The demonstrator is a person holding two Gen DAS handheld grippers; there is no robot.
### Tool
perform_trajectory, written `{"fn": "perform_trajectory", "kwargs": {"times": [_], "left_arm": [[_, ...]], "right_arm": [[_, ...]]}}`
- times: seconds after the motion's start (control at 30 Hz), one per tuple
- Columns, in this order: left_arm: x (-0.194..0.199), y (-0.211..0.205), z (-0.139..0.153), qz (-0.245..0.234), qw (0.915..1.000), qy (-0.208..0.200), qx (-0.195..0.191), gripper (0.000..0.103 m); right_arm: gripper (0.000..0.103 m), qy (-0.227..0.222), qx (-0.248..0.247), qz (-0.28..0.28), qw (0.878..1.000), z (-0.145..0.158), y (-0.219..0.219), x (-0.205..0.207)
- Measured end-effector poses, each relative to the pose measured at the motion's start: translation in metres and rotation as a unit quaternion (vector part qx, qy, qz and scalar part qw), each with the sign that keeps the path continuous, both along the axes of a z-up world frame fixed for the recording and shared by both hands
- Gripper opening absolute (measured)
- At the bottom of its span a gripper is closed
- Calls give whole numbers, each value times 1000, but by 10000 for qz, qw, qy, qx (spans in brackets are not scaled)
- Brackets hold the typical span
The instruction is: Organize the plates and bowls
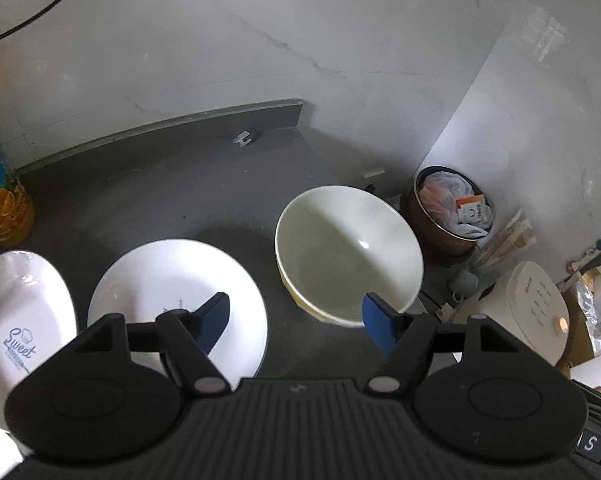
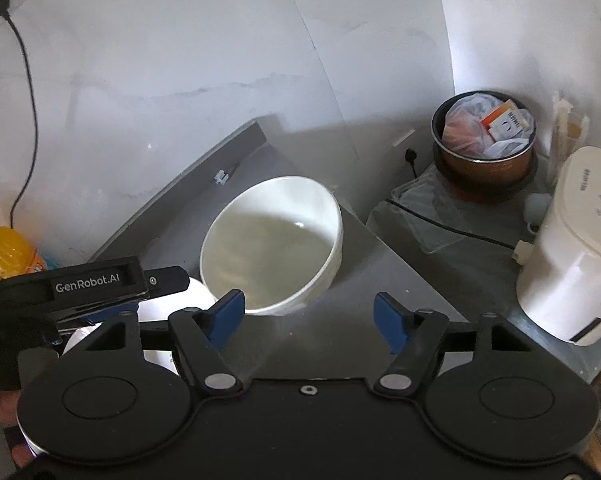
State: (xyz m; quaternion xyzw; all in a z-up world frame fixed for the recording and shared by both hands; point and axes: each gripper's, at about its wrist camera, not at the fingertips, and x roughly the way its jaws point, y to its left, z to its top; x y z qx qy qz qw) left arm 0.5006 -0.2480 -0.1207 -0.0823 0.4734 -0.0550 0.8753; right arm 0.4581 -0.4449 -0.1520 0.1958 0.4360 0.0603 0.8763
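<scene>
A large cream bowl (image 1: 348, 252) stands on the grey counter (image 1: 180, 200) near its right end; it also shows in the right wrist view (image 2: 272, 244). A round white plate (image 1: 172, 280) lies left of it, and an oval white dish marked "Sweet" (image 1: 20, 312) lies further left. My left gripper (image 1: 296, 320) is open and empty, hovering above the gap between plate and bowl. My right gripper (image 2: 308, 316) is open and empty, just in front of the bowl. The left gripper's body (image 2: 88, 284) shows at the left of the right wrist view, over the plate (image 2: 172, 304).
An orange drink bottle (image 1: 0, 200) stands at the counter's far left. Beyond the counter's right edge sit a brown pot full of bags (image 2: 484, 148) and a white appliance (image 2: 568, 248). A wall (image 1: 260, 40) backs the counter, with a black cable (image 2: 24, 80).
</scene>
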Motion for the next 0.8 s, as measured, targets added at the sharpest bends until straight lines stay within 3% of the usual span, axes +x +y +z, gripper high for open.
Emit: {"fn": "perform_trajectory", "kwargs": {"times": [0.53,0.67,0.8], "left_arm": [[58,-2,-54,322,9983,486,-75,62],[64,-1,-63,379,9975,588,-76,57],[68,0,-71,424,9966,701,-105,40]], "right_arm": [[60,448,193,-11,9988,-42,12,55],[50,560,203,-75,9982,-51,14,62],[38,538,49,-54,9985,-59,19,67]]}}
